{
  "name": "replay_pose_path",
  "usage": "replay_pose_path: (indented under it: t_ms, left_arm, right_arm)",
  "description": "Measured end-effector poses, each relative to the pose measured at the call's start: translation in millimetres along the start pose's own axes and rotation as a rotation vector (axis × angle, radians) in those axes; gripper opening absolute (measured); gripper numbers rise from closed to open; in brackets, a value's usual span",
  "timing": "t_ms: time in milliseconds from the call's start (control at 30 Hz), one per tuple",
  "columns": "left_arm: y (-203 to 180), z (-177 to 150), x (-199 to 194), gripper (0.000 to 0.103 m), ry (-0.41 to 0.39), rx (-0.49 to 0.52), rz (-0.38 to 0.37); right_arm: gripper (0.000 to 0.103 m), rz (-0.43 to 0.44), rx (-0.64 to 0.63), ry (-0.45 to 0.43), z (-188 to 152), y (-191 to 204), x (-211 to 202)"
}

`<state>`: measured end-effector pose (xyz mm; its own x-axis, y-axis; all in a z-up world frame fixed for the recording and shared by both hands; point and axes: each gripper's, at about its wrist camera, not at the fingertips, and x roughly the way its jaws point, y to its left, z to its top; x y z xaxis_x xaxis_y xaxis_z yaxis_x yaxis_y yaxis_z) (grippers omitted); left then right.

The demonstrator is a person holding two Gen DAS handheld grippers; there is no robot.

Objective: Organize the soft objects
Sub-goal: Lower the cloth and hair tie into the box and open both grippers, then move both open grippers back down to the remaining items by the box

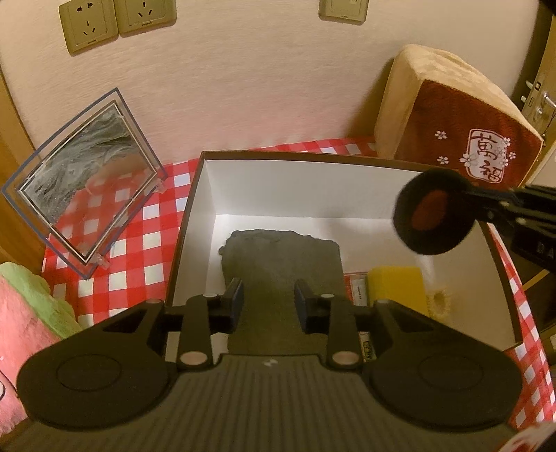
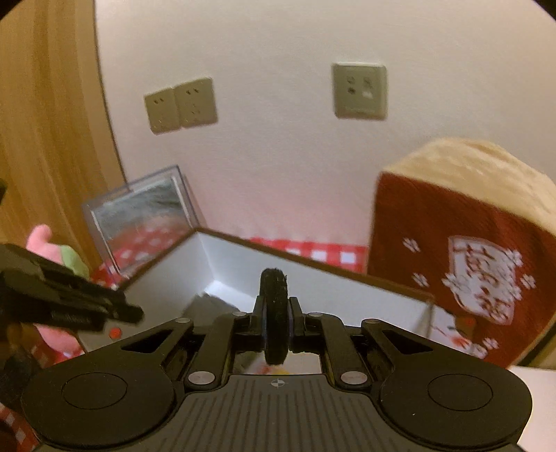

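Observation:
A white-lined box (image 1: 194, 222) with a brown rim stands on the checked cloth. A dark grey cloth (image 1: 281, 253) and a yellow sponge (image 1: 396, 285) lie inside it. My left gripper (image 1: 268, 302) is open and empty, just above the grey cloth at the box's near edge. My right gripper (image 2: 275, 316) is shut on a black round pad (image 2: 274, 313) with a red centre, edge-on between its fingers. In the left wrist view that pad (image 1: 434, 212) hangs above the box's right side, held from the right.
A red and tan cushion (image 1: 458, 118) leans on the wall behind the box at right. A clear acrylic frame (image 1: 90, 180) stands left of the box. A pink and green plush (image 1: 27, 306) lies at the near left. Wall sockets (image 1: 118, 21) are above.

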<state>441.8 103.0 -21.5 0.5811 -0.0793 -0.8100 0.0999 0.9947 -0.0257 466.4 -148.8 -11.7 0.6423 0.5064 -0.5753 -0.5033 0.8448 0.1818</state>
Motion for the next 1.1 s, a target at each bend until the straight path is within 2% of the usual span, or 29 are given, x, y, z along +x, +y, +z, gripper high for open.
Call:
replay_pose_path:
  t_ms: [33,67,100,167,200,567,1100]
  left_arm:
    - [0,-1,-1,0.031,-0.001,-0.002,0.000]
    - [-1,-1,-2,0.033,-0.002,-0.003,-0.001]
    - [-1,-2,-4,0.033,-0.001,-0.004,-0.002]
    - [-2,-4,-6,0.035,0.002,-0.004,-0.001]
    - [-2,-4,-7,0.036,0.003,-0.007,0.000]
    - [-3,-15,-30,0.043,-0.028,-0.034,-0.005]
    - [-1,-45,-73,0.045,-0.060,-0.092,0.012]
  right_arm:
    - [0.016,0.004,-0.006,-0.003,2,3,1]
    - [0.027,0.001,-0.013,0.001,4,6,2]
    - [0.043,-0.001,-0.020,0.002,6,9,3]
    - [0.062,0.005,-0.025,-0.023,7,12,0]
    - [0.067,0.011,-0.025,-0.036,7,12,-2]
    - [0.068,0.005,0.001,0.035,-13,8,-19]
    - [0.068,-0.014,0.083,0.064,-37,2,-63]
